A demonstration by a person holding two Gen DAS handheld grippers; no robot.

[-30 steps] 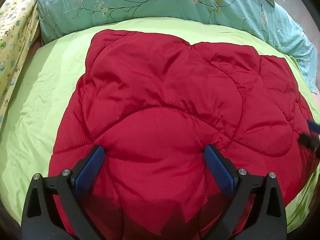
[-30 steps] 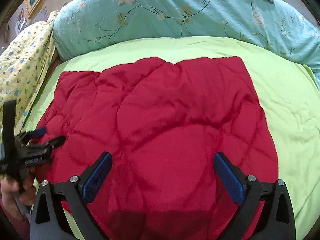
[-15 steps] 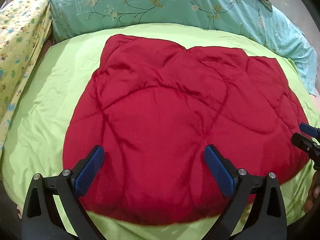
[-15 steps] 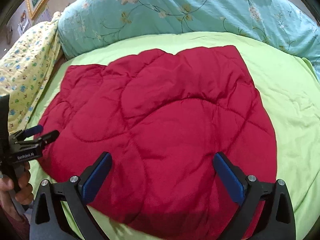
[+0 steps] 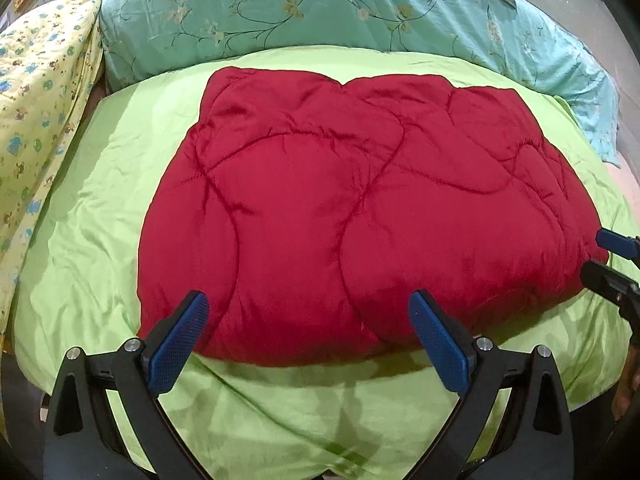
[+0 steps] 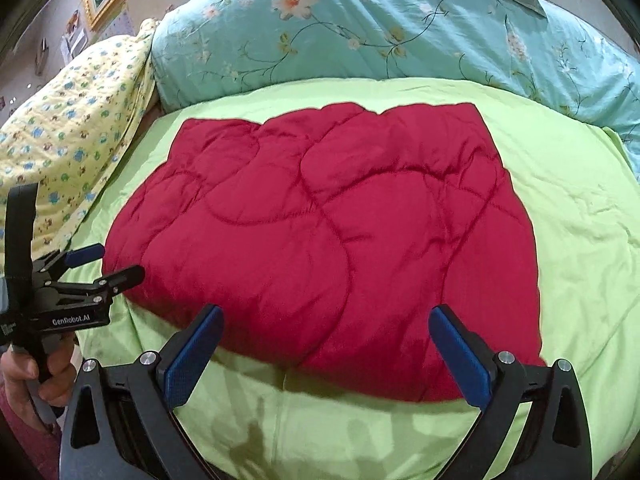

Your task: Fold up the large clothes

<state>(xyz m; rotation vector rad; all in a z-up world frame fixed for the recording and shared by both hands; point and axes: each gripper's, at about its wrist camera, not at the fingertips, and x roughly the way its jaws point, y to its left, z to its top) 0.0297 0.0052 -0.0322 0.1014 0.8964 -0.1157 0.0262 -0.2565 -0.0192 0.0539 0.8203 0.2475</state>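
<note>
We see a red quilted piece [image 5: 360,208] lying folded into a thick rectangular bundle in the middle of the bed, on a lime-green sheet [image 5: 88,216]. Its near edge runs just beyond both pairs of blue-padded fingers, and its far edge lies toward the 12 o'clock side, close to a teal floral pillow [image 5: 320,12]. At about 10 o'clock a yellow patterned cover [image 5: 36,92] is bunched along the bed's side.

Our left gripper [image 5: 308,344] hovers over the near strip of sheet with its fingers spread wide, holding nothing; the pad tips overlap the red bundle's near edge in the view, but we cannot tell whether they touch it. From the right wrist camera the same gripper [image 6: 106,264] appears at 9 o'clock, side-on, gripped by a hand [image 6: 24,376], its tips just beside the bundle's left edge and parted.

Our right gripper [image 6: 326,348] is likewise wide open and empty, poised above the sheet at the bundle's near edge. In the left wrist view its fingers [image 5: 612,240] enter from 3 o'clock, just beside the bundle's right corner, with a gap between them.
</note>
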